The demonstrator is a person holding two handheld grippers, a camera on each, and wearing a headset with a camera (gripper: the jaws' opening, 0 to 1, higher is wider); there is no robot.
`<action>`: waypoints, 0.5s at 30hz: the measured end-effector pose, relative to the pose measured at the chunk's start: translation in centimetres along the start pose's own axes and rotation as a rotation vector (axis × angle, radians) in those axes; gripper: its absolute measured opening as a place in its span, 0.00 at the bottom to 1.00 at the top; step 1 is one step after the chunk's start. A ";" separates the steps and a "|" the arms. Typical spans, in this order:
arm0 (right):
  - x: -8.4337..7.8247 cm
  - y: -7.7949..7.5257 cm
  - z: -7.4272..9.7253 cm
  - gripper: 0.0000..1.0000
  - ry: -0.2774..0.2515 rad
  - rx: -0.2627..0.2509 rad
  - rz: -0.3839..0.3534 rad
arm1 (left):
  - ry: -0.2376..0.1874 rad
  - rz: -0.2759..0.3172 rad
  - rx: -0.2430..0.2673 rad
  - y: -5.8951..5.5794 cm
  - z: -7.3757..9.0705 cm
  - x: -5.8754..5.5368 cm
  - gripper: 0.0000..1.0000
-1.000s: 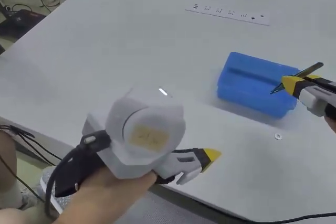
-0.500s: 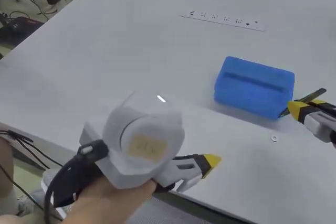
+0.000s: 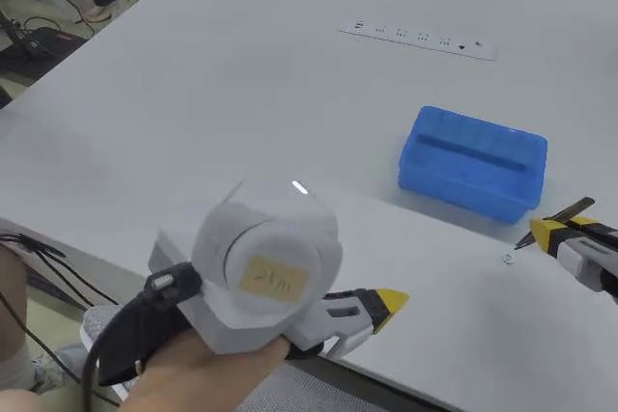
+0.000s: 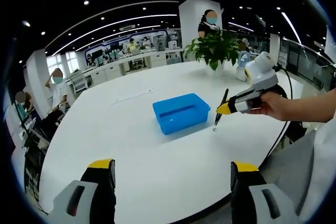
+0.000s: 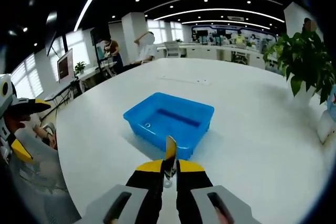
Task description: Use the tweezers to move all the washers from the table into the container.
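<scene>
The blue container (image 3: 473, 163) sits on the white table, and one washer (image 5: 147, 125) lies inside it. Another small washer (image 3: 508, 258) lies on the table just in front of the container's right corner. My right gripper (image 3: 552, 234) is shut on the black tweezers (image 3: 550, 222), whose tips hang just above that washer (image 4: 214, 129). In the right gripper view the tweezers (image 5: 170, 153) stick out between the shut jaws of the right gripper (image 5: 168, 167). My left gripper (image 3: 372, 314) hovers near the table's front edge, open and holding nothing (image 4: 172, 169).
A white power strip (image 3: 417, 38) lies flat at the far side of the table. The table's front edge (image 3: 116, 267) runs under my left hand, with cables hanging below. A potted plant (image 4: 215, 48) stands at the table's end, and people stand in the background.
My right gripper has carried the tweezers from above the container down and toward me, to the washer on the table. The left gripper has barely moved.
</scene>
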State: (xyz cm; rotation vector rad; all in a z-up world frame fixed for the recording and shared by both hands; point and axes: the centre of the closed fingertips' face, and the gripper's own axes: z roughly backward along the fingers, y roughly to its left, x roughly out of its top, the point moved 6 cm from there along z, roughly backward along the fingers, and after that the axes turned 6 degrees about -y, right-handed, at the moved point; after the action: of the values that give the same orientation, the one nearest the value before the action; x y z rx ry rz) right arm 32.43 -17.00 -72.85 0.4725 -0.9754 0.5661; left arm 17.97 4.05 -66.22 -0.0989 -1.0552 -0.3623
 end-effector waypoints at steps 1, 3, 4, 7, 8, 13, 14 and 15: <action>-0.1 -0.1 -0.1 0.05 0.003 0.000 0.003 | 0.001 0.000 0.000 0.0 0.0 -0.1 0.93; -0.3 -0.2 -0.4 0.05 0.015 0.001 -0.004 | 0.004 0.001 0.001 0.1 0.0 -0.2 0.93; -0.4 -0.2 -0.4 0.05 0.017 0.002 -0.003 | 0.005 0.002 0.002 0.1 0.0 -0.3 0.93; -0.4 0.0 -0.4 0.05 0.022 0.011 -0.007 | 0.008 0.002 0.005 0.2 0.0 -0.3 0.93; -0.4 0.1 -0.4 0.05 0.024 0.013 -0.007 | 0.007 0.004 0.007 0.3 0.0 -0.3 0.93; -0.8 0.1 -0.5 0.05 0.038 0.004 0.014 | 0.012 0.003 0.007 0.4 -0.1 -0.5 0.92; -0.8 0.1 -0.5 0.05 0.033 0.005 0.018 | 0.013 0.000 0.007 0.5 -0.1 -0.5 0.92; -0.8 0.1 -0.5 0.05 0.032 0.002 0.016 | 0.013 0.000 0.007 0.5 -0.1 -0.5 0.92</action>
State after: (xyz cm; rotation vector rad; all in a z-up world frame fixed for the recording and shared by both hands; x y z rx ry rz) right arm 32.39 -16.81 -73.76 0.4567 -0.9486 0.5878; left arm 18.00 4.60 -66.68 -0.0900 -1.0435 -0.3585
